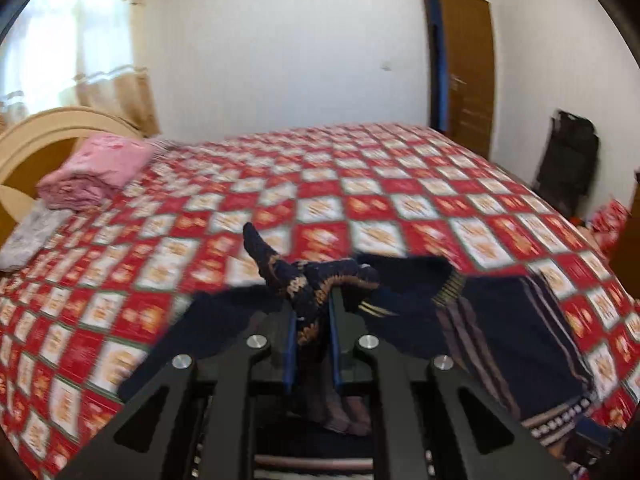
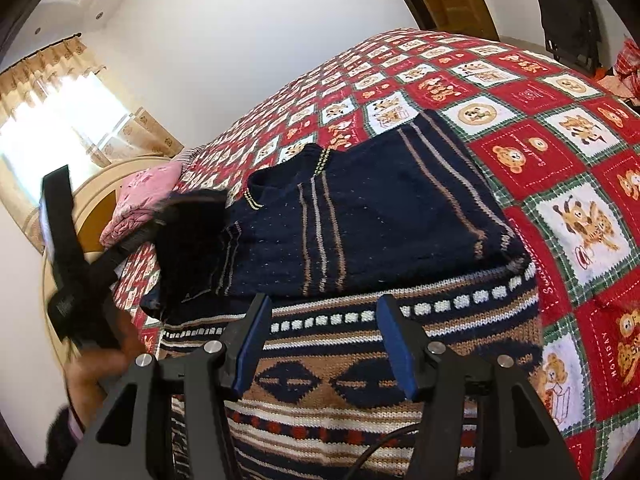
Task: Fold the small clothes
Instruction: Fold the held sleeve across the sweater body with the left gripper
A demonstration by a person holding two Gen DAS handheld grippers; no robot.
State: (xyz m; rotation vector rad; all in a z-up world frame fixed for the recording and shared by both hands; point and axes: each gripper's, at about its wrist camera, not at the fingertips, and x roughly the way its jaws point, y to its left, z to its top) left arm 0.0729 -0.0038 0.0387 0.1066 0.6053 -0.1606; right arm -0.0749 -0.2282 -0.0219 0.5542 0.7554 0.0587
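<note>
A small navy knitted sweater (image 2: 360, 208) with tan stripes and a patterned brown hem band (image 2: 360, 360) lies on the bed. My left gripper (image 1: 314, 308) is shut on a bunched part of the sweater (image 1: 304, 284), lifted above the bed; the rest of the sweater (image 1: 500, 320) lies to its right. My right gripper (image 2: 324, 312) is open and empty just above the hem band. The left gripper (image 2: 72, 264) also shows at the left of the right wrist view, blurred, with dark cloth (image 2: 192, 240) hanging by it.
The bed has a red, white and green checked cover (image 1: 360, 208) (image 2: 560, 152). A folded pink blanket (image 1: 96, 172) and a grey cloth (image 1: 28, 240) lie by the wooden headboard (image 1: 48, 128). A black bag (image 1: 568, 160) stands against the wall beside a brown door (image 1: 468, 64).
</note>
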